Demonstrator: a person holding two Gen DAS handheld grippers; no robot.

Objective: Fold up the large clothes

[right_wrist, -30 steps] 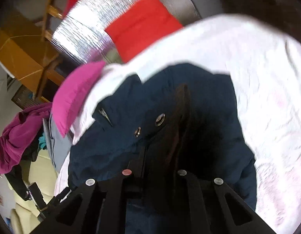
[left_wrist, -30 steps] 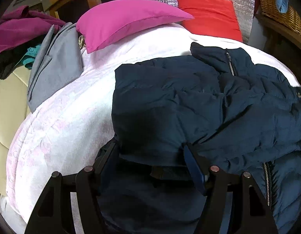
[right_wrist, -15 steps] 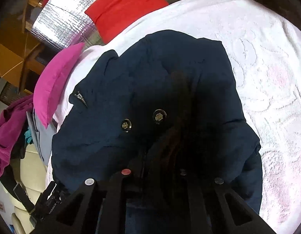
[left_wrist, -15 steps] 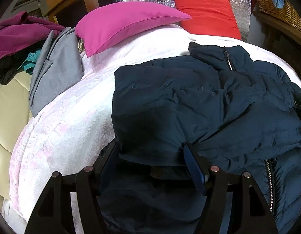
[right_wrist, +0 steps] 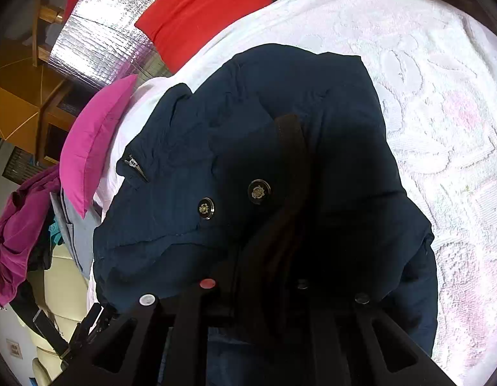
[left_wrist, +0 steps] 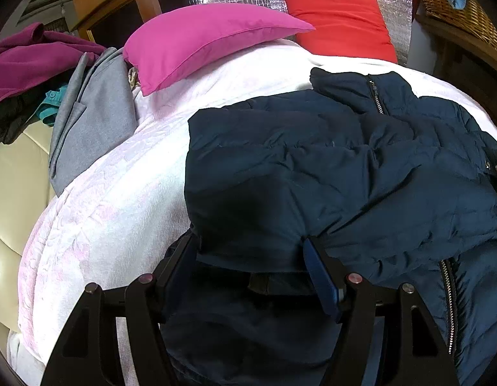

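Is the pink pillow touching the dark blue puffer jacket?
Apart. In the left wrist view, a wide strip of white bedspread lies between the pink pillow and the dark blue puffer jacket.

Left gripper (left_wrist: 251, 244) sat low, fingers spread wide, a thick fold of the navy jacket (left_wrist: 329, 167) filling the gap between them; blue pad visible on one finger. Right gripper (right_wrist: 267, 267) was tilted, fingers buried in dark jacket fabric, fingertips hidden; jaw state could not be read.
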